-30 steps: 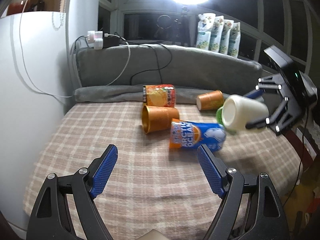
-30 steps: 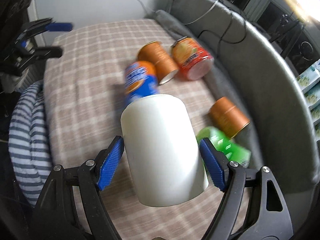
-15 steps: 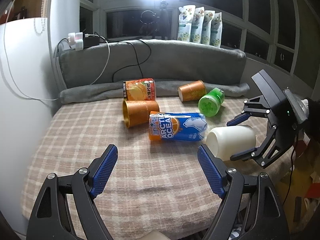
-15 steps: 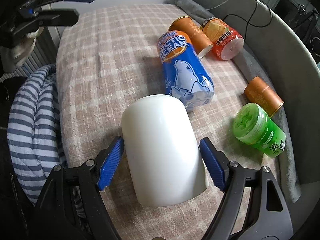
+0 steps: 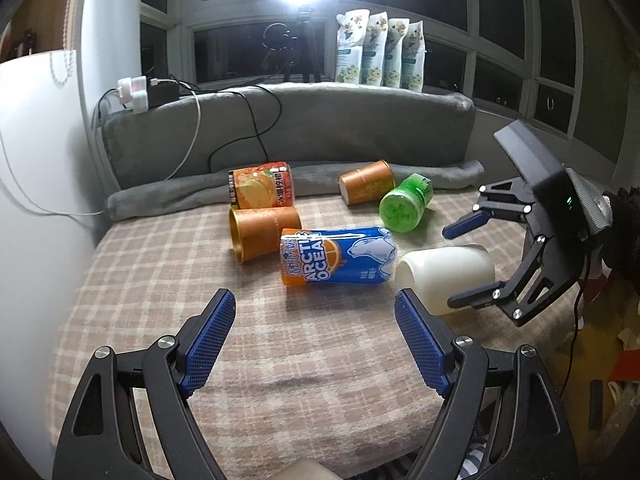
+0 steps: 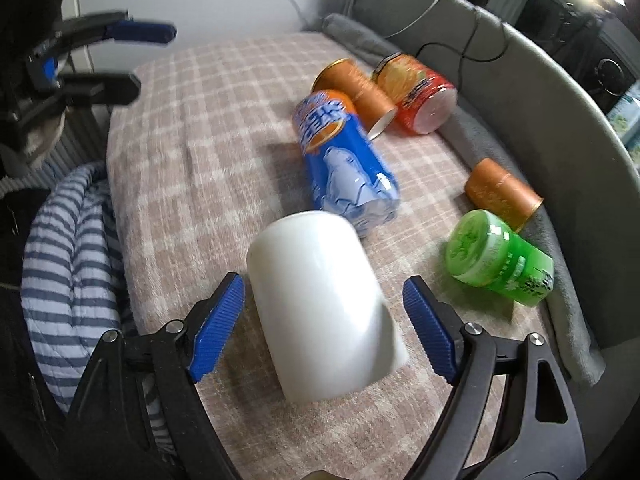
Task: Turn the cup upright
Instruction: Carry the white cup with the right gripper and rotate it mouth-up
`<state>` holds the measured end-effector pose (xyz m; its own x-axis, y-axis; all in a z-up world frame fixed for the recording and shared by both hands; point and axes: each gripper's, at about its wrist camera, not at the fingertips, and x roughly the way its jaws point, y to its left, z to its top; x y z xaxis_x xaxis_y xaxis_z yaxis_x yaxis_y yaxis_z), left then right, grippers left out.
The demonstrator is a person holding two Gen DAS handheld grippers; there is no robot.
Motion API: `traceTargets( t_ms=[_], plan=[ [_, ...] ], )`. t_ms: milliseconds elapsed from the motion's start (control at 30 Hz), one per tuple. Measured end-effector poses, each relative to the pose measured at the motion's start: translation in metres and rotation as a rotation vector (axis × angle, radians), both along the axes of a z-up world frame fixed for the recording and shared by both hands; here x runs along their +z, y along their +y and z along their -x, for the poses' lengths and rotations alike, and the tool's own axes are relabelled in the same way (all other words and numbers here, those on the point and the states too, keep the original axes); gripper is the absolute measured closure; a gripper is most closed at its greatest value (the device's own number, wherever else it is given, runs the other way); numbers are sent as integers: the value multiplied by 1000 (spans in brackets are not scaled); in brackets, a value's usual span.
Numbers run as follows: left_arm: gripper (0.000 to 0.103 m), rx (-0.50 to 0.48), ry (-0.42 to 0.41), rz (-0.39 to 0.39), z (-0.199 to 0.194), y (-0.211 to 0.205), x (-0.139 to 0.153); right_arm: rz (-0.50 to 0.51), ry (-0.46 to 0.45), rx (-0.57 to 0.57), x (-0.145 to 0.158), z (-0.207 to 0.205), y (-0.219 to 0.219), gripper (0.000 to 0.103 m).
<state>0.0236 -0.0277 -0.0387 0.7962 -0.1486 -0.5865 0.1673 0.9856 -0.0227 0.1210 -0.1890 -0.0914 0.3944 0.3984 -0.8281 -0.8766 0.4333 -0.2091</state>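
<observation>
A checked cloth (image 5: 160, 280) covers the table, with a grey cushion (image 5: 320, 128) curving along its far edge. On the cloth lie several toppled containers: a blue Arctic Ocean can (image 5: 338, 255) in the middle, an orange paper cup (image 5: 264, 232) and an orange juice can (image 5: 260, 186) to its left and farther back, a smaller orange cup (image 5: 366, 182) and a green jar (image 5: 405, 208) toward the far right.

The white cup (image 6: 324, 304) is the one to stand up. It lies on its side at the near right of the cloth, its far end just beside the blue can. The right gripper (image 6: 324, 316) straddles it with jaws spread wide; a gap shows at each pad in the right wrist view, so nothing is clamped. The left gripper (image 5: 314, 344) hovers over bare cloth nearer the front, also wide and empty.

To do this well, I would judge the right gripper should close squarely across the cup's body around its middle, firmly since the glossy wall looks slippery. Then lift slightly clear of the blue can before rotating, so the rim does not knock it, and set the base flat on the soft cloth before letting go.
</observation>
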Motion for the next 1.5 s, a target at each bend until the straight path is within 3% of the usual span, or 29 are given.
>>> traceTargets(
  t_ms=[167, 300, 533, 833, 1033, 1233, 1500],
  plan=[
    [21, -37, 8, -11, -4, -4, 0, -79, -45, -80, 18, 9, -18, 17],
    [21, -95, 30, -19, -11, -9, -1, -163, -82, -232, 27, 20, -43, 16],
    [21, -279, 92, -52, -23, -34, -4, -269, -134, -501, 28, 50, -82, 16],
    [21, -563, 150, -192, -35, -85, -4, -377, -106, -838, 16, 82, -137, 16],
    [21, -691, 183, -301, -47, -113, -10, -406, -144, -1045, 15, 102, -159, 16],
    [21, -821, 248, -424, -58, -146, -19, -437, -158, -1099, 17, 114, -171, 16],
    [21, -906, 300, -618, -69, -178, -36, -493, -128, -1169, 13, 119, -194, 16]
  ],
)
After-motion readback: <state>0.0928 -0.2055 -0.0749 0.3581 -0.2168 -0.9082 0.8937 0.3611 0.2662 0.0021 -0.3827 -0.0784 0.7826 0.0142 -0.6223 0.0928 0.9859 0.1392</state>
